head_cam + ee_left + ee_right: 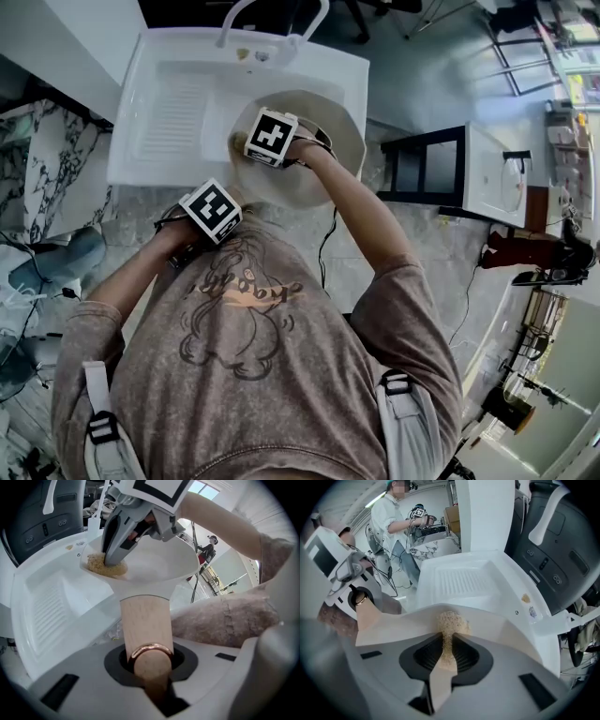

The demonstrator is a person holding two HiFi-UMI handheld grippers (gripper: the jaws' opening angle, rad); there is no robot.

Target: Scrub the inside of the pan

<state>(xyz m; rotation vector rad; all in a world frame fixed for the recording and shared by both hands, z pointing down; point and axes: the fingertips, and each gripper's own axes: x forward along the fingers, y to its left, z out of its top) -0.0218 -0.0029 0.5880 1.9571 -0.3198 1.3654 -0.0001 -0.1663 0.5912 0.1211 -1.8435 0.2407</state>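
— What's the left gripper (pixel 150 657) doing?
— It is clamped round the wooden handle (pixel 144 620) of the white pan (pixel 314 183), holding it over the sink (pixel 173 117).
— And the right gripper (pixel 446 649)?
— Its jaws pinch a tan scrub pad (pixel 451 620), which is pressed against the pan's inside.

I stand on a pale grey floor (pixel 441 84) before a white sink (pixel 187 47) with a ribbed drainboard (pixel 178 117); a marble-patterned slab (pixel 47 159) lies left, a black-framed table (pixel 483 178) right.
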